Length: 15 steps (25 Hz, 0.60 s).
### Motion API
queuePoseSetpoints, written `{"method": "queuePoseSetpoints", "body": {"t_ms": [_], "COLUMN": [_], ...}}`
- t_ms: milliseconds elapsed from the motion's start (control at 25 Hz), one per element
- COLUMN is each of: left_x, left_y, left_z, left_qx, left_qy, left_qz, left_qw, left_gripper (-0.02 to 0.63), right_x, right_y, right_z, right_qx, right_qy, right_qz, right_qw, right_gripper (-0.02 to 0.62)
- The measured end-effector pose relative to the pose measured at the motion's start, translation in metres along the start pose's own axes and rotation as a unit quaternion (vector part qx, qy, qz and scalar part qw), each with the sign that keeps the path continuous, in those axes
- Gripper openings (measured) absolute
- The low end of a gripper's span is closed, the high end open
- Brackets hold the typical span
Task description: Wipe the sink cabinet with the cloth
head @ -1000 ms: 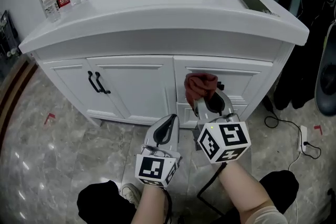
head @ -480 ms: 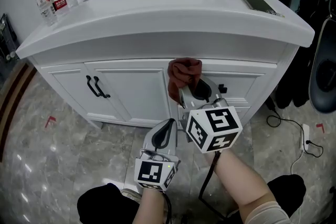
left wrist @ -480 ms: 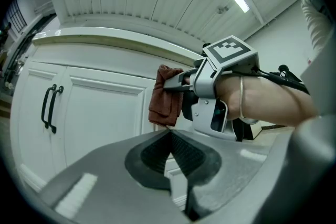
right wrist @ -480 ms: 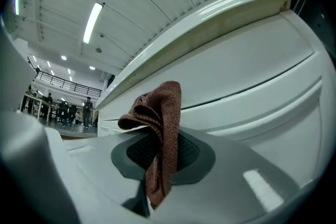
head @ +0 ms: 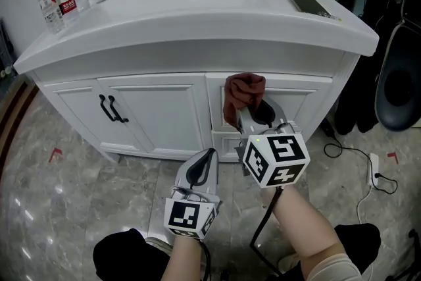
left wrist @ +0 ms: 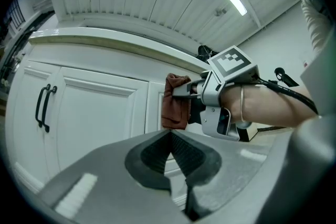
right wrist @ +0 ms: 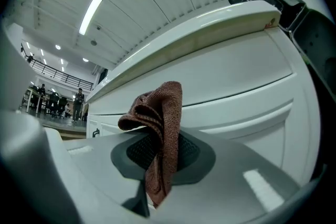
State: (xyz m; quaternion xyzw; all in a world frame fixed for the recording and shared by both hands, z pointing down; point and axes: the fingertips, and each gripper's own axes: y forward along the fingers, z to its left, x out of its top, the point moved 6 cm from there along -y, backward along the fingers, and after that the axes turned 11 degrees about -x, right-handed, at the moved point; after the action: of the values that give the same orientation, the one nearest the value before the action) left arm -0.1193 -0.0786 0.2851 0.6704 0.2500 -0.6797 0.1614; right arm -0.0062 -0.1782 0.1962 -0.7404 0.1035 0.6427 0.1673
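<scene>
Now, at the left, the sink cabinet is shown with its doors unwiped, so most of the job is judged left. The left gripper is held low and near, clenched on nothing. To its right, the cloth is clamped in the raised right gripper at the drawer front; contact cannot be confirmed.

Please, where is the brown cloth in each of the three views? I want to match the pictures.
Head view: the cloth is at the centre, before the cabinet, held by the right gripper.
Left gripper view: the cloth hangs near the centre, before the cabinet.
Right gripper view: the cloth is low at the centre, clamped between the jaws.
Shared landmark: the white countertop edge, above the cloth in all three.
</scene>
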Motion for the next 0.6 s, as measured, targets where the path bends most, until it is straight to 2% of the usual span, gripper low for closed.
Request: {"method": "queuePoseSetpoints", "body": {"t_ms": [600], "left_x": [-0.004], "left_y": [0.042], "left_z": [-0.037], "left_qx": [-0.04], "left_qy": [-0.013], "left_qz": [-0.009], "left_qw": [0.9991], "left_gripper": [0.0], "right_x": [0.019], "right_y": [-0.041], "right_z": [-0.101], "right_qx": [-0.086], "right_qy": [-0.012], "right_qz": [-0.004], "right_qw": [0.996], "right_gripper": [0.083]}}
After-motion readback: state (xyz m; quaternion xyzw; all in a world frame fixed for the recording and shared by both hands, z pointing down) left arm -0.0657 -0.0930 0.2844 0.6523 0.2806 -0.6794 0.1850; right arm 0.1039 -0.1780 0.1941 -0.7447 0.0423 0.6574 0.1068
